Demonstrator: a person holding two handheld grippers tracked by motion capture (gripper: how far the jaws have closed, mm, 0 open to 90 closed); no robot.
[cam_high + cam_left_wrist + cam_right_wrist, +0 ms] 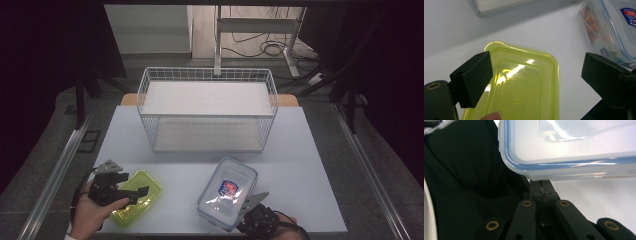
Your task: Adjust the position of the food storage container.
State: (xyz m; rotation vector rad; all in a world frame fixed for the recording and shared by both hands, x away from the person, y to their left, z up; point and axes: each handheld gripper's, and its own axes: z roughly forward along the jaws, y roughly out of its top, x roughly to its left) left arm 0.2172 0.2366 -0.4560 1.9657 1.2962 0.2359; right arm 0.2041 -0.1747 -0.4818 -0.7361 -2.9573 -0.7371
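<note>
The green lid (137, 197) lies flat on the tabletop (175, 170) at its near left, and the left gripper (131, 192) hovers over it with jaws spread wide. To its right the clear box (227, 192) sits tilted, its near rim pinched in the closed right gripper (248, 206). A wire basket (207, 107) stands behind.

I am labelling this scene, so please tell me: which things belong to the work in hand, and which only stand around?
In the work:
- green lid, under the open left gripper
- clear lidded box, its near edge at the shut right gripper

Standing by:
- white wire basket, untouched at the far side of the table
- cables on the floor beyond
</note>
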